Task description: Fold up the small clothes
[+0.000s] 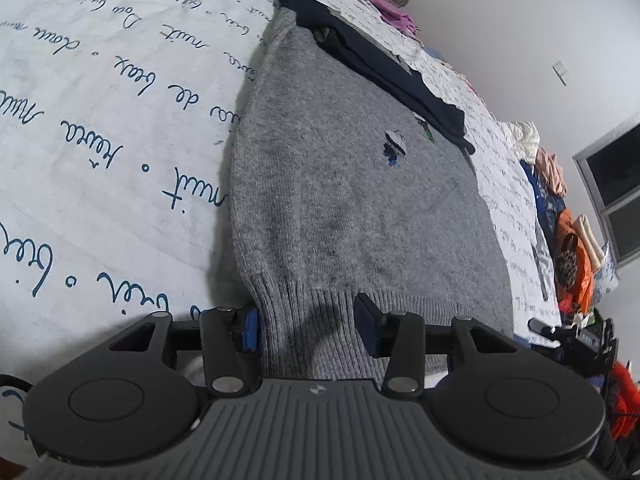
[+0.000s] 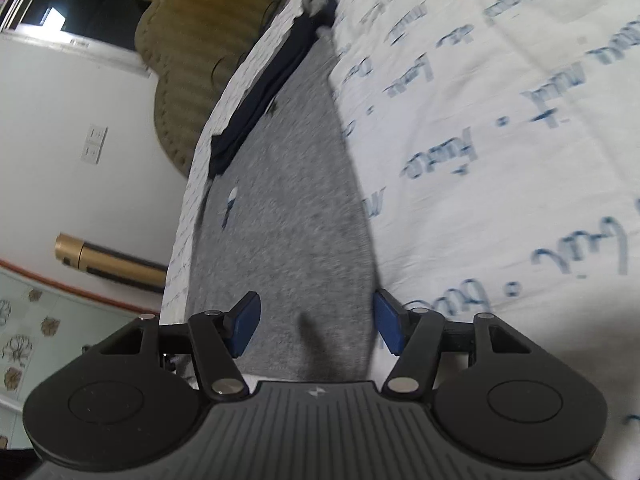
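A grey knit sweater (image 1: 360,208) lies spread flat on a white bedsheet (image 1: 100,120) printed with blue handwriting. Its ribbed hem is at the near edge; a small embroidered motif (image 1: 394,148) sits toward its far right. A dark navy garment (image 1: 384,68) lies across the sweater's far end. The left gripper (image 1: 310,328) hovers over the hem with its fingers (image 1: 251,328) partly apart; the hem passes between them, and neither pad visibly presses the cloth. In the right wrist view, which is motion-blurred, the right gripper (image 2: 316,326) stands at the sweater's (image 2: 288,216) near end, fingers (image 2: 387,326) spread to either side of the grey fabric, gripping nothing. A pile of mixed clothes (image 1: 572,240) lies at the bed's far right.
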